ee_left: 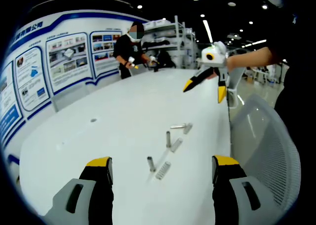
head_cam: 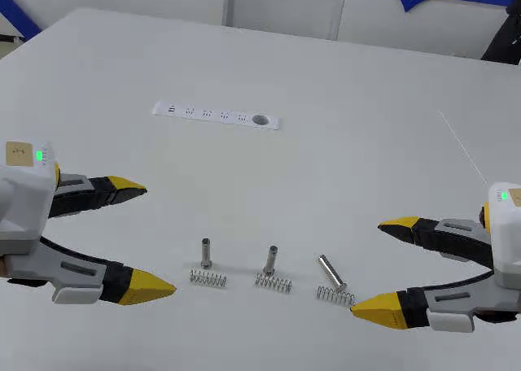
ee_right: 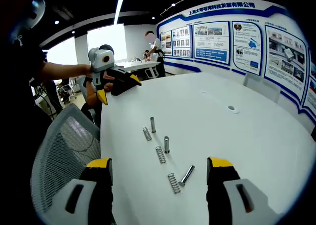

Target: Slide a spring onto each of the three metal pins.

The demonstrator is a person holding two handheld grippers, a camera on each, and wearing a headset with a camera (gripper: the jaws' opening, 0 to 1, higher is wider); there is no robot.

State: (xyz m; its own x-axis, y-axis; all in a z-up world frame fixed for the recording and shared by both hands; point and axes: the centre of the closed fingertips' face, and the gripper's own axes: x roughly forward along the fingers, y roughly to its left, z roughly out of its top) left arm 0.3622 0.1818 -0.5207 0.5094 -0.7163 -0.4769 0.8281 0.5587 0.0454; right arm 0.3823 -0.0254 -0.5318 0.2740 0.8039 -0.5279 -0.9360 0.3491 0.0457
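Three short metal pins stand in a row near the front of the white table (head_cam: 366, 143). The left pin (head_cam: 206, 252) and the middle pin (head_cam: 270, 259) are upright; the right pin (head_cam: 331, 272) lies tilted over. A loose spring lies in front of each: left spring (head_cam: 207, 278), middle spring (head_cam: 273, 283), right spring (head_cam: 334, 295). My left gripper (head_cam: 153, 239) hovers open to the left of the row, holding nothing. On the right, my right gripper (head_cam: 370, 265) is open too, its lower tip close to the right spring. The right gripper view shows the lying pin (ee_right: 187, 175) nearest.
A white power strip (head_cam: 216, 115) is set flat into the table further back. A chair (head_cam: 283, 9) stands at the far edge, and a white mesh chair (ee_right: 59, 146) at the near side. People stand in the background by another table.
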